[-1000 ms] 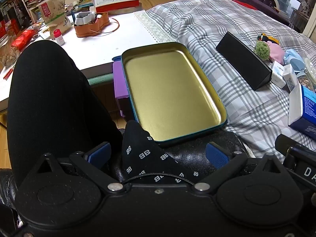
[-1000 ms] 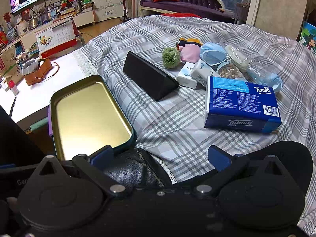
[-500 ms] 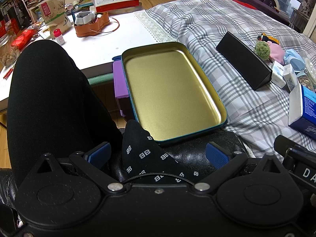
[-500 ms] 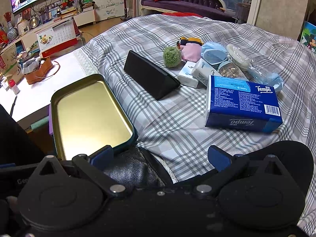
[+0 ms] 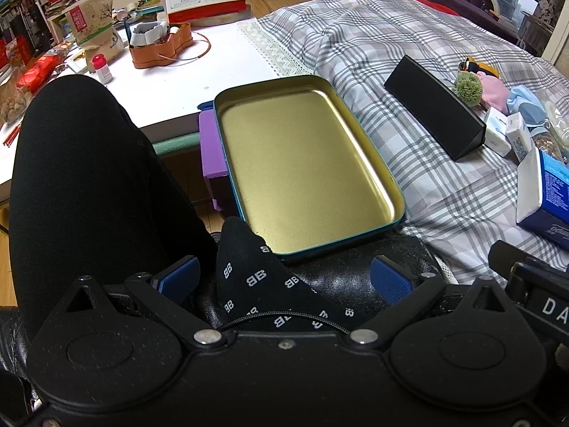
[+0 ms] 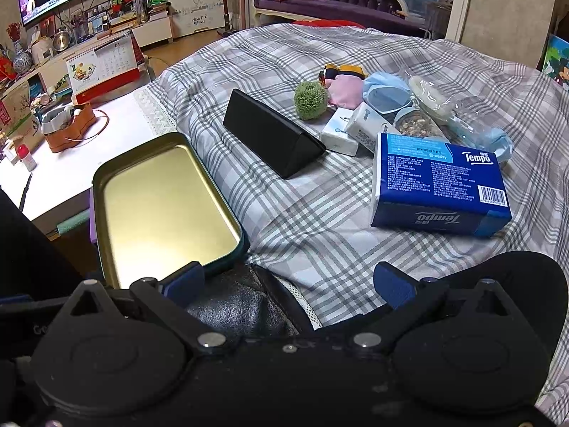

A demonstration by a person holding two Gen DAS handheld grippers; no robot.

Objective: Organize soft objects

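Two grippers idling near the lap, neither advancing: comparing with the frames from a second ago, nothing shifting except a very slight drift in the right wrist view. Meaning for the task: sorting not yet begun.

Left gripper [image 5: 284, 275] standing with jaws spread wide, blue pads well apart, gripping nothing; hovering over a black patterned cloth [image 5: 263, 284] lying just beside the near edge of the tin tray [image 5: 398, 203].

Right gripper [image 6: 288, 279] likewise spread open and empty, pointing across the plaid bedcover [image 6: 320, 220].

Tin tray sitting at the bed's edge, holding nothing, gold floor fully bare.

Soft items clustering far across the bedcover, well apart from the tray: green fuzzy ball [image 6: 310, 100], pink pouch [image 6: 343, 91], blue face mask [image 6: 386, 92], touching or overlapping one another. Blue tissue pack [image 6: 439, 185] lying nearer, beside small white packs [image 6: 352, 131]. Black triangular case [image 6: 272, 137] resting between tray and cluster.

Judging the tray as the likely destination; reaching for the nearest soft item probably coming next.
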